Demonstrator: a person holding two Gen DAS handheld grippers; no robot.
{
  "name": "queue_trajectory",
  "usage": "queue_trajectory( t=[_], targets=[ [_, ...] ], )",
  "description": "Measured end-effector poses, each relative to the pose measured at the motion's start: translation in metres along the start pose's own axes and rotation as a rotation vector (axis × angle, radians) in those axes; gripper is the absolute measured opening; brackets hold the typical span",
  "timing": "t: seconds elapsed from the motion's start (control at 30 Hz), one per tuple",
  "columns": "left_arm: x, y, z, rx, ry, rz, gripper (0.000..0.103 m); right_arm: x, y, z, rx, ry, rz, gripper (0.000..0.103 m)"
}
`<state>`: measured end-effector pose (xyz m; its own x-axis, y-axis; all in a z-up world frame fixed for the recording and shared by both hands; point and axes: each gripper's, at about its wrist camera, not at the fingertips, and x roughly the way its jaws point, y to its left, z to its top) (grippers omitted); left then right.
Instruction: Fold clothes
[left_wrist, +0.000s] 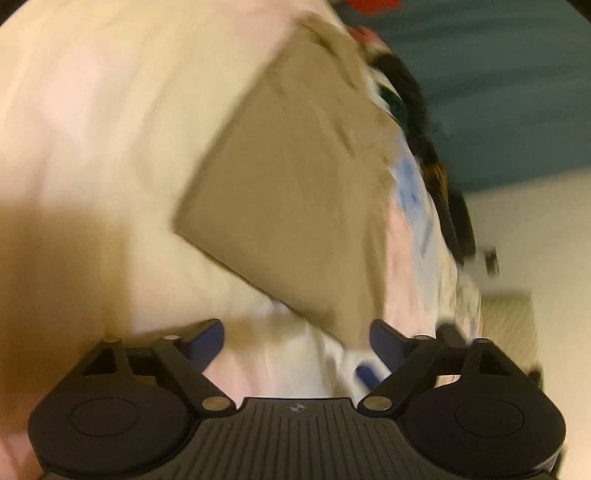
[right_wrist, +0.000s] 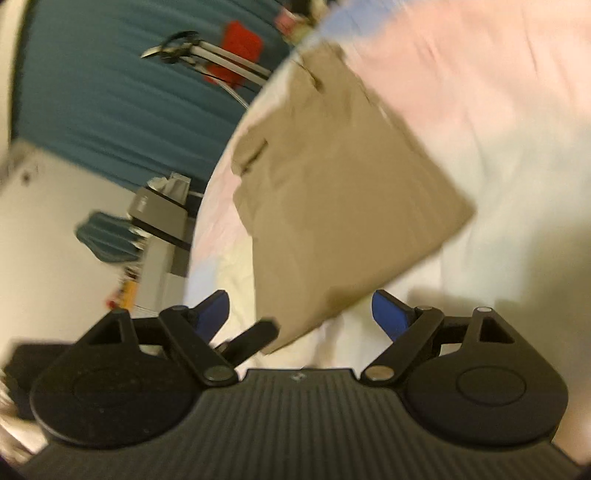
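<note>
Garment (left_wrist: 295, 192) tan, folded on bedsheet (left_wrist: 92, 129); both tongs (left_wrist: 297, 338) (right_wrist: 301, 314) agape, empty; right view: red item (right_wrist: 240, 48).

Pale patchwork bed (left_wrist: 110, 129), folded tan garment (left_wrist: 295, 192) on it

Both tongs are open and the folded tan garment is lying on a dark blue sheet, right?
Not quite: the sheet is pale, cream and pink, not dark blue; the blue is the wall behind. Both wrist views show it. The rest holds: the left tongs and right tongs are open, and the folded tan garment lies on the sheet.
</note>
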<state>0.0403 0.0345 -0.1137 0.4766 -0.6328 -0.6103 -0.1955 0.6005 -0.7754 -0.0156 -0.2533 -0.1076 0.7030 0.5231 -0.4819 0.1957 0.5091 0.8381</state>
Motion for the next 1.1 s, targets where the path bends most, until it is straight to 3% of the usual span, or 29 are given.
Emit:
queue_trajectory(
  t=[0.03, 0.13, 0.17, 0.23, 0.27, 0.33, 0.4, 0.43, 0.57, 0.73, 0.93, 1.1],
  targets=[
    [0.0, 0.005, 0.002, -0.036, -0.029, -0.002, 0.07, 0.005, -0.006, 0.0, 0.03, 0.003, -0.003, 0.085],
    [0.0, 0.012, 0.008, -0.087, -0.116, 0.011, 0.053, 0.015, -0.025, 0.002, 0.117, -0.036, -0.078, 0.064],
    [-0.001, 0.014, 0.01, -0.09, -0.143, 0.021, 0.049, 0.014, -0.033, 0.002, 0.159, -0.066, -0.096, 0.051],
    [-0.002, 0.017, 0.013, -0.09, -0.19, 0.041, 0.027, 0.009, -0.045, 0.002, 0.22, -0.127, -0.125, 0.04],
    [-0.002, 0.018, 0.014, -0.09, -0.207, 0.048, 0.021, 0.006, -0.05, 0.002, 0.24, -0.155, -0.135, 0.039],
    [-0.001, 0.02, 0.015, -0.091, -0.214, 0.044, 0.012, 0.006, -0.053, 0.005, 0.251, -0.189, -0.137, 0.035],
    [-0.002, 0.017, 0.016, -0.072, -0.222, 0.037, 0.008, 0.01, -0.049, 0.008, 0.253, -0.193, -0.11, 0.023],
    [-0.003, 0.014, 0.016, -0.058, -0.229, 0.029, 0.007, 0.012, -0.047, 0.009, 0.25, -0.197, -0.095, 0.011],
    [-0.027, 0.0, 0.014, 0.006, -0.299, -0.063, 0.005, -0.003, -0.027, 0.003, 0.175, -0.254, -0.02, 0.007],
    [-0.07, -0.022, -0.002, 0.095, -0.358, -0.153, 0.005, -0.049, 0.009, -0.003, 0.077, -0.308, 0.069, 0.007],
    [-0.138, -0.039, -0.054, 0.14, -0.35, -0.25, 0.004, -0.119, 0.035, -0.025, 0.03, -0.324, 0.147, 0.007],
    [-0.185, -0.027, -0.117, 0.126, -0.324, -0.248, 0.004, -0.181, 0.032, -0.075, 0.028, -0.31, 0.165, 0.007]
  ],
)
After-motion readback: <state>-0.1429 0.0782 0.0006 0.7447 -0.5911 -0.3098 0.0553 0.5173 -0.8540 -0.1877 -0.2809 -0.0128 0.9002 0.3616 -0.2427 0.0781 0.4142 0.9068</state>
